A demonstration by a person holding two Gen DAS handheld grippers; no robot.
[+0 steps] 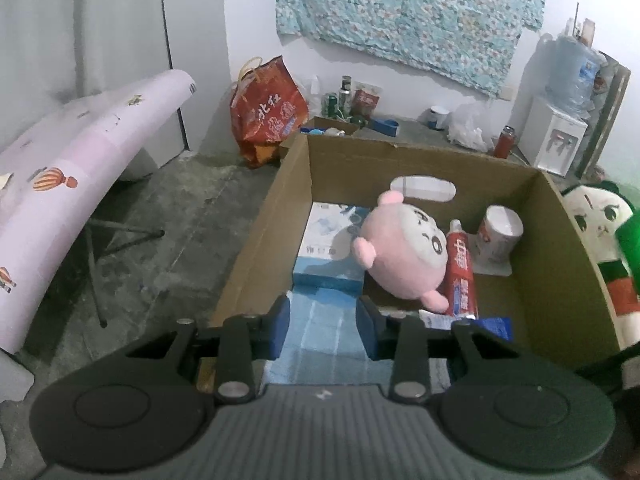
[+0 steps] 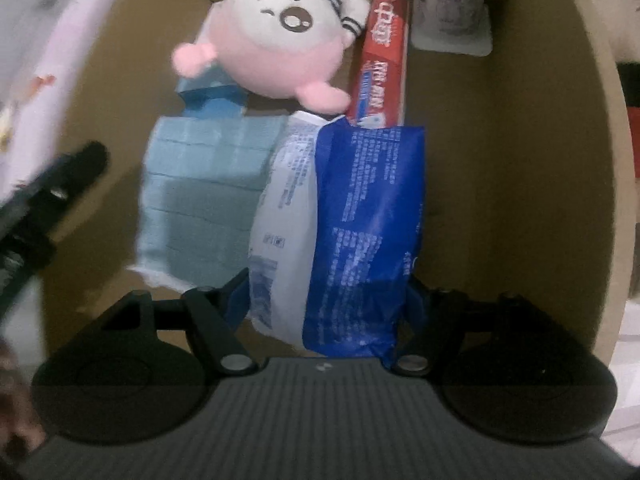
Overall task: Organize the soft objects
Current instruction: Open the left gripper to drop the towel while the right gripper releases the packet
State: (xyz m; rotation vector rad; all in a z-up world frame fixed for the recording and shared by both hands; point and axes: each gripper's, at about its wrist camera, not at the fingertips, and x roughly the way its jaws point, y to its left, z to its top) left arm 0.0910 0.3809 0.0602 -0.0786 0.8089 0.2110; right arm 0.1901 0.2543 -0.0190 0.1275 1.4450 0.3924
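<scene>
A cardboard box [image 1: 420,164] holds a round pink plush [image 1: 404,248], a red toothpaste tube [image 1: 460,272], a paper cup [image 1: 498,236], a blue carton [image 1: 332,240] and a folded light blue cloth [image 1: 324,356]. My left gripper [image 1: 324,326] hovers open over the cloth's near end, its pads apart from it. In the right wrist view, my right gripper [image 2: 328,300] is shut on a soft blue and white pack [image 2: 360,208]. The pack points down into the box beside the cloth [image 2: 200,184], just short of the plush [image 2: 280,40] and the toothpaste [image 2: 384,52].
A large white and green plush [image 1: 596,232] leans outside the box's right wall. A pink covered table [image 1: 80,168] stands to the left over bare concrete floor. A red bag [image 1: 268,116], cans and a water dispenser [image 1: 556,136] line the far wall.
</scene>
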